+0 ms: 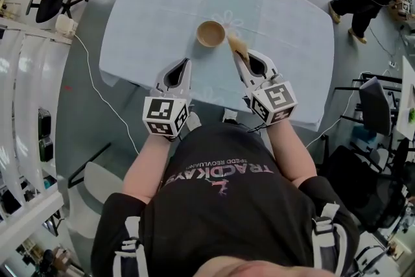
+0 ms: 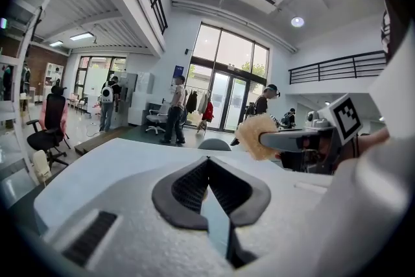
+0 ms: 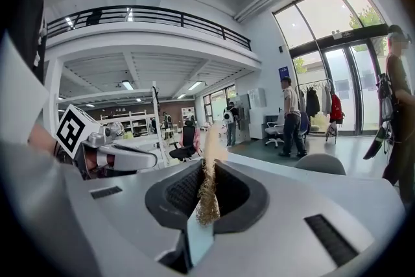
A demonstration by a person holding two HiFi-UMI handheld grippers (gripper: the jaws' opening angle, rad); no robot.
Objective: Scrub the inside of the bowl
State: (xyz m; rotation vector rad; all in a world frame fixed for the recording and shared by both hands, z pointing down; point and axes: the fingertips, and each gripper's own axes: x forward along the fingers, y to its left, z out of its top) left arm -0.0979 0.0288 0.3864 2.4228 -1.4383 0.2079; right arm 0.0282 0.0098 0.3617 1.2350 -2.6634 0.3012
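Listing hazards by item, largest first. Tabletop (image 1: pixel 162 3): covered with a pale blue cloth, which looks likely to drag or bunch under any sideways load. Left gripper (image 1: pixel 186 65): jaws pressed together with nothing between them, hovering near the bowl's left side but clear of it, so it steadies nothing for now. It would have to open before it could take the rim. Right gripper (image 1: pixel 241 56): jaws clamped on the scrubber, raised over the cloth on the bowl's right. Bowl (image 1: pixel 211 34): small, wooden, upright and unheld, standing mid-tabletop towards the far edge. Main risk: a scrubbing stroke against the inner wall may push it across the cloth or tip it onto its side, since nothing braces it. Scrubber (image 1: pixel 235 45): a tan fibrous pad pinched along one thin edge, its free end just beside the bowl's right rim; whether they touch cannot be told. Secondary risk: hard pressing may fold the pad or work it out of the jaws, bringing hard jaw tips onto the wood.
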